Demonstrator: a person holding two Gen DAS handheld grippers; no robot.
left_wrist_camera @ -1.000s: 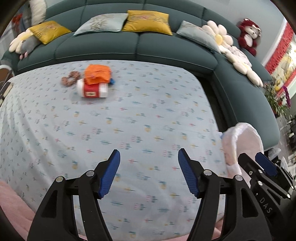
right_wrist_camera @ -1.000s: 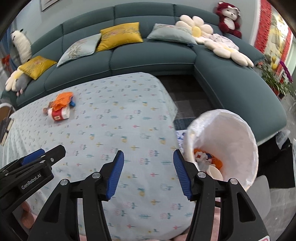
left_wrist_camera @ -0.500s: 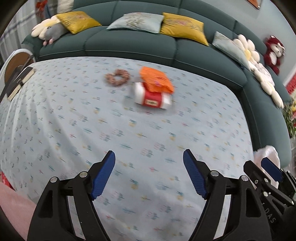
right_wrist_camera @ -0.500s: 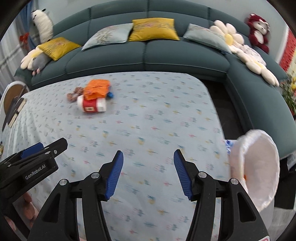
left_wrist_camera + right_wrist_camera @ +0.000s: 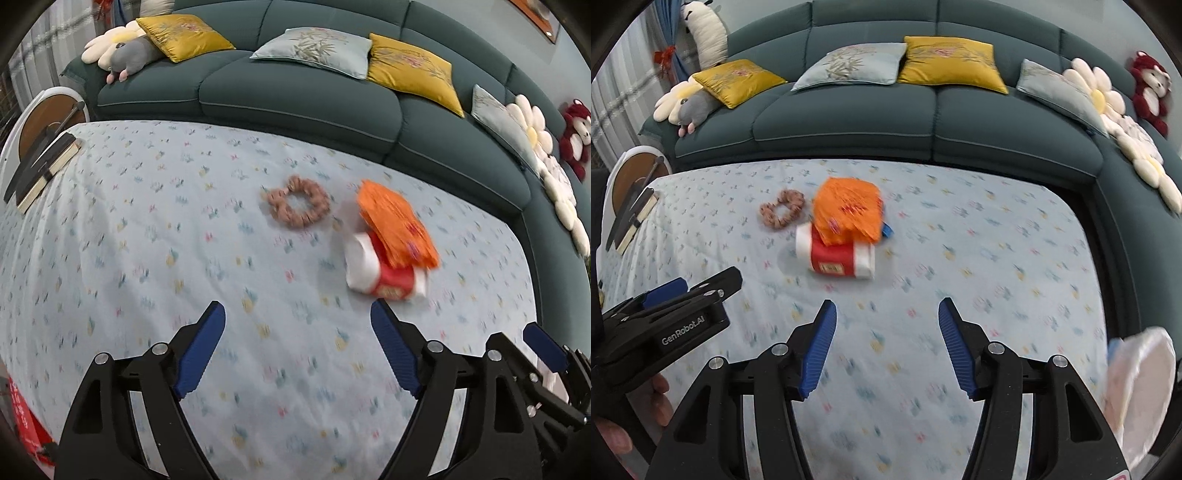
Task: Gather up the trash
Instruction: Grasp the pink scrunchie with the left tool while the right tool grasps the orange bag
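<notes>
An orange crumpled wrapper (image 5: 397, 225) (image 5: 847, 210) lies on top of a red-and-white packet (image 5: 384, 275) (image 5: 836, 256) on the patterned tablecloth. A pink scrunchie (image 5: 299, 206) (image 5: 783, 214) lies just left of them. My left gripper (image 5: 299, 352) is open and empty, its right finger close below the packet. My right gripper (image 5: 884, 345) is open and empty, a short way in front of the packet. A white-lined trash bin (image 5: 1137, 391) stands at the table's right edge.
A book with a dark object on it (image 5: 40, 166) lies at the table's left edge. A teal sofa (image 5: 923, 122) with cushions and plush toys wraps the far and right sides. A blue item (image 5: 886, 230) peeks out beside the wrapper.
Both grippers have swung left, away from the bin, and moved closer to the wrapper and packet. Both stay open and empty.
</notes>
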